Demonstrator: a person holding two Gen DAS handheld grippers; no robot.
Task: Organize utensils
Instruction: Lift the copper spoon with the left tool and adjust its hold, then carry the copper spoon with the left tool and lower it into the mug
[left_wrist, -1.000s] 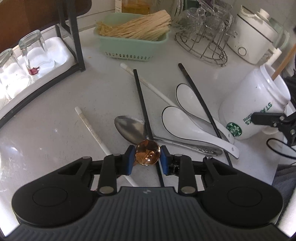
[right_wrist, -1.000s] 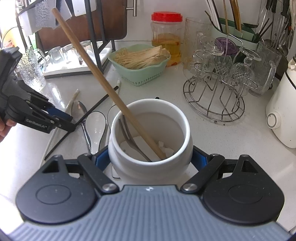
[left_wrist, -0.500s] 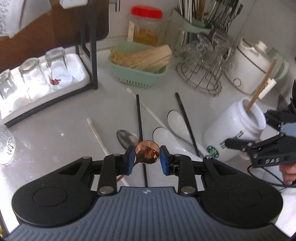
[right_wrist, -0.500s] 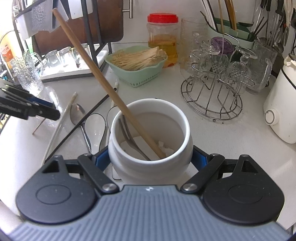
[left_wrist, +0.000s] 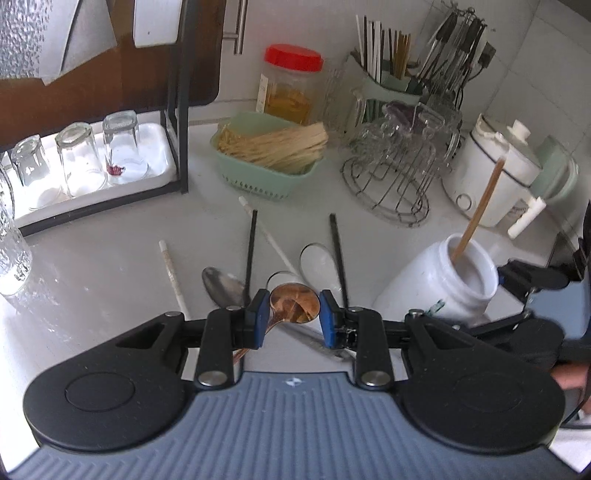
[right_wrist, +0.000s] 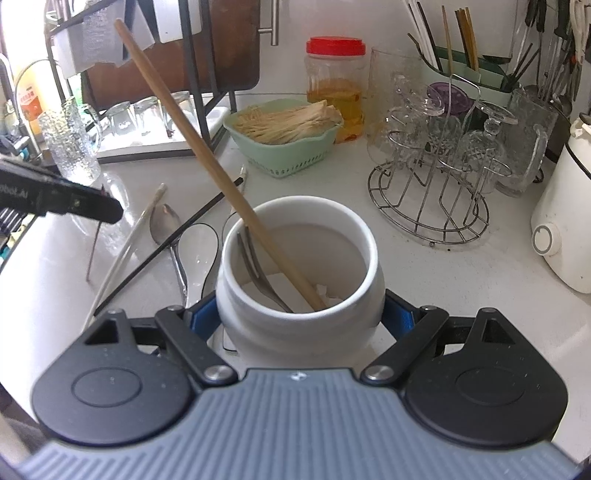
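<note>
1. Left hand-held gripper (left_wrist: 294, 313): blue pads clamped on the bowl of a round copper-coloured metal spoon (left_wrist: 294, 303), held clear above the white desk (left_wrist: 110, 266).
2. Right hand-held gripper (right_wrist: 300, 320): clenched around a white ceramic jar (right_wrist: 299, 295) standing on the desk.
3. Jar contents: a long wooden stick (right_wrist: 207, 162) and a steel fork (right_wrist: 258, 273).
4. On the desk between the grippers: a steel spoon (left_wrist: 223, 290), white ceramic soup spoons (left_wrist: 317, 264), black chopsticks (left_wrist: 251, 251), white chopsticks (left_wrist: 171, 271).
</note>
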